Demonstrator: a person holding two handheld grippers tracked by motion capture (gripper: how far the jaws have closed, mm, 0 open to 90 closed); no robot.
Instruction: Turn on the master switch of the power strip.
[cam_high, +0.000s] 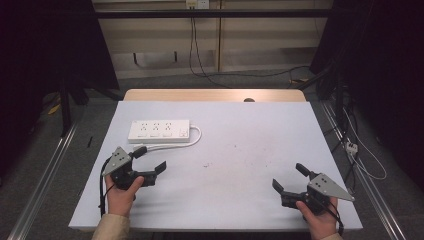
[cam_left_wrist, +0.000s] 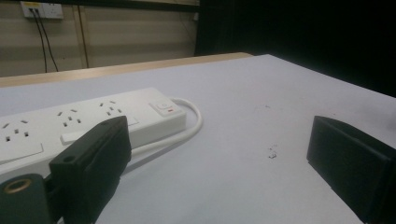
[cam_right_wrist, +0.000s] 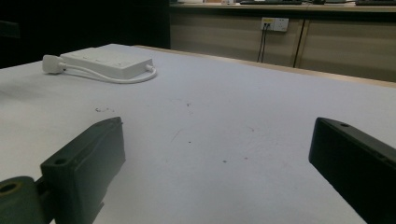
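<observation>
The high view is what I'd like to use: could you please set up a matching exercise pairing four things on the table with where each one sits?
Things:
1. power strip
2. left gripper
3. right gripper
4. strip's white cable

Places:
A. near right corner of the table, jaws open and empty
B. far left part of the table, lying flat
C. looping off the strip's right end and back along its near side
D. near left, just in front of the strip, jaws open

Pairs: 1-B, 2-D, 3-A, 4-C

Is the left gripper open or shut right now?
Open. The left gripper has its jaws spread wide with bare table between them, gripping nothing; the power strip lies just beyond it.
</observation>
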